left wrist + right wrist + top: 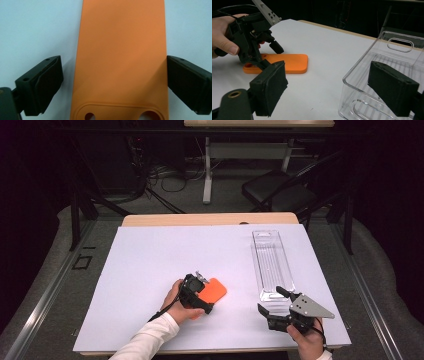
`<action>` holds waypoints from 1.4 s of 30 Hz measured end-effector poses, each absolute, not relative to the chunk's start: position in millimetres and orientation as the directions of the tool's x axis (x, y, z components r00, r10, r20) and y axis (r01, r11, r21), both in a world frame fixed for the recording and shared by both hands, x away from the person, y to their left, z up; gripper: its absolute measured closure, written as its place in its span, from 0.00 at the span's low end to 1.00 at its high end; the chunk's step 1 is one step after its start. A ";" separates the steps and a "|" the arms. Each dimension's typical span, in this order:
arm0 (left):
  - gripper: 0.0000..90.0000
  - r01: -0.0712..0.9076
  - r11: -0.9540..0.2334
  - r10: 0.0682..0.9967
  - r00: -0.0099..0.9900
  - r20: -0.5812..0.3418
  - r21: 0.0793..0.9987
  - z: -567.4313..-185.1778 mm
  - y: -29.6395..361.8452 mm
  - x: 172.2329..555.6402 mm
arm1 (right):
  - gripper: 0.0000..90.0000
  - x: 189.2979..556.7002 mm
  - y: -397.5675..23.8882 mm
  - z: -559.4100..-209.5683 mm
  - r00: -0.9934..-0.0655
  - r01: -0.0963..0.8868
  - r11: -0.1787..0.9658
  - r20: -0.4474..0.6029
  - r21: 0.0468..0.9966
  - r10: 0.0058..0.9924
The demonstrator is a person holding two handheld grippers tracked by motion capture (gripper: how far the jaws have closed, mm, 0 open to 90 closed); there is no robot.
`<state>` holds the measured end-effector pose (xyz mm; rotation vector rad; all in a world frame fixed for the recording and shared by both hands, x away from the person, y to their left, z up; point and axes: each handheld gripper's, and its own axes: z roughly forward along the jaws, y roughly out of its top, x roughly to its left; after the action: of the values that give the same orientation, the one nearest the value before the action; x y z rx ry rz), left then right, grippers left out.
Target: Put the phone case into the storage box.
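An orange phone case (216,290) lies flat on the white sheet, left of centre near the front. My left gripper (202,295) is tipped down over its near end, open. In the left gripper view the orange case (120,55) runs up between the jaws, with a gap at the left pad and the right pad at its edge. An empty clear plastic tray (272,260) lies lengthwise at the right. My right gripper (270,300) stands open at its near end. The right gripper view has the tray's (362,62) near corner between the wide jaws, and the left gripper (270,56) beyond on the case (287,63).
A white sheet (160,255) covers the tabletop; a wooden edge (210,219) runs along the back. Beyond the table stand a black chair (277,190) and a desk leg (207,170), with cables on the floor.
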<state>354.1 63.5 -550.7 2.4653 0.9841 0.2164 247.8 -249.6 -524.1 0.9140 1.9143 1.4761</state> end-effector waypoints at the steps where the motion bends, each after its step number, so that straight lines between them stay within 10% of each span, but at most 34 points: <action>1: 0.06 0.606 -0.630 0.681 0.732 -0.029 0.486 -550.3 63.4 353.5 | 0.16 247.8 -249.6 -524.1 -0.617 0.183 0.167 -0.019 0.969 0.787; 42: 0.18 0.593 -0.624 0.661 0.748 -0.061 0.509 -511.2 74.0 351.5 | 0.16 247.3 -248.8 -524.2 -0.617 0.185 0.168 -0.019 0.968 0.786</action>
<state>351.5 74.0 -511.2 2.4377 0.9457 0.1784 247.3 -248.8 -524.2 0.9151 1.9176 1.4723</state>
